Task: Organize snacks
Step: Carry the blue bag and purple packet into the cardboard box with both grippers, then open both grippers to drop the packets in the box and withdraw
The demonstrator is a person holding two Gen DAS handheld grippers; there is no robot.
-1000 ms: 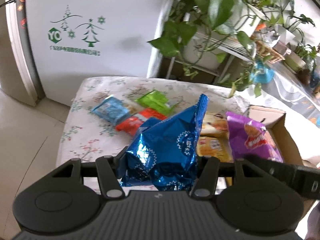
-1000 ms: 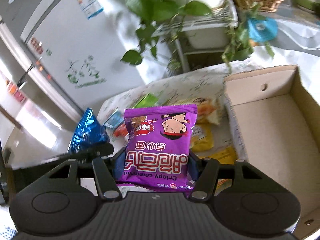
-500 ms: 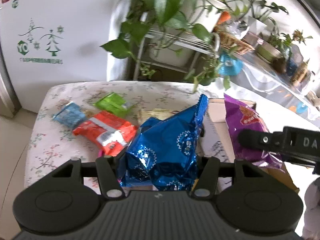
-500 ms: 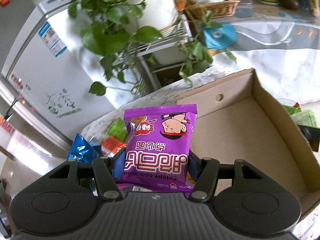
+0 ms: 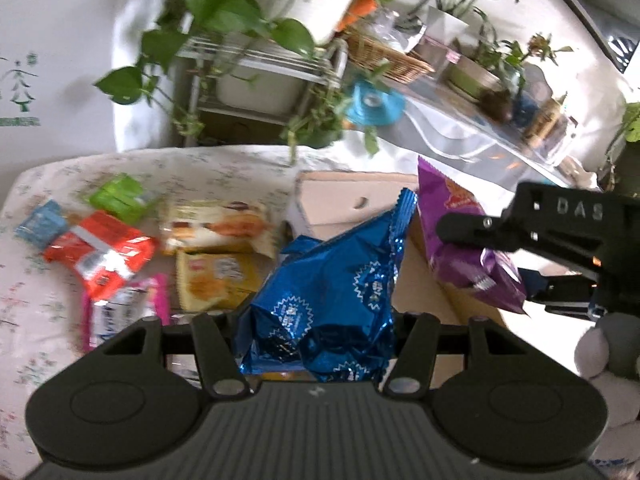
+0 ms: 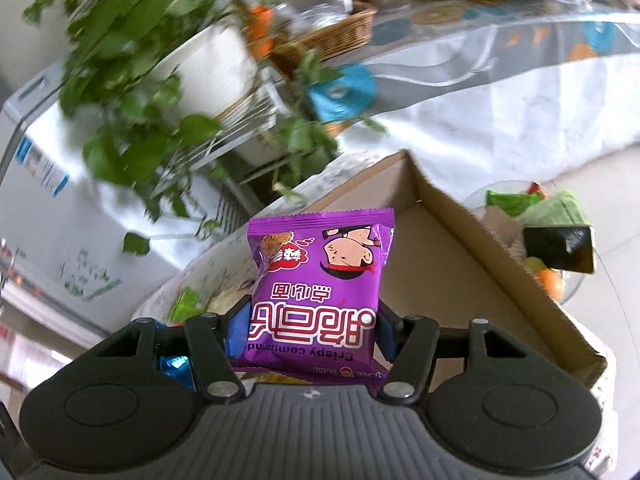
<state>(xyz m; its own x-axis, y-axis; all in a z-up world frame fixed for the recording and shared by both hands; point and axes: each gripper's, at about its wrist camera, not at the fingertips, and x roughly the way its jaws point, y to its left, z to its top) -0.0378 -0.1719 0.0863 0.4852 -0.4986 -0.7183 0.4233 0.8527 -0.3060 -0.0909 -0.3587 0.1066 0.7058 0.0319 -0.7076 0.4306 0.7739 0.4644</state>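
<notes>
My left gripper [image 5: 316, 336] is shut on a crinkled blue foil snack bag [image 5: 332, 284], held above the table near the left wall of the open cardboard box [image 5: 344, 204]. The right gripper [image 6: 310, 332] is shut on a purple noodle-snack packet [image 6: 316, 280], carried over the cardboard box [image 6: 472, 280]. In the left wrist view that same purple packet [image 5: 464, 248] hangs over the box in the right gripper's fingers [image 5: 472, 232]. Loose snacks lie on the floral tablecloth [image 5: 224, 168]: a red packet [image 5: 100, 252], a green one [image 5: 120, 196], a light blue one [image 5: 40, 224], yellow ones [image 5: 216, 276] and a pink one [image 5: 124, 312].
Potted plants on a metal shelf [image 5: 256, 68] stand behind the table. A wicker basket [image 5: 384, 56] and pots sit on a glass-topped counter [image 5: 480, 128] at the back right. A glass bowl with fruit and packets [image 6: 548, 248] stands beyond the box.
Both grippers have swung to the right with their packets, from over the loose snacks toward the cardboard box. The right one has rolled, so the box now looks tilted.
</notes>
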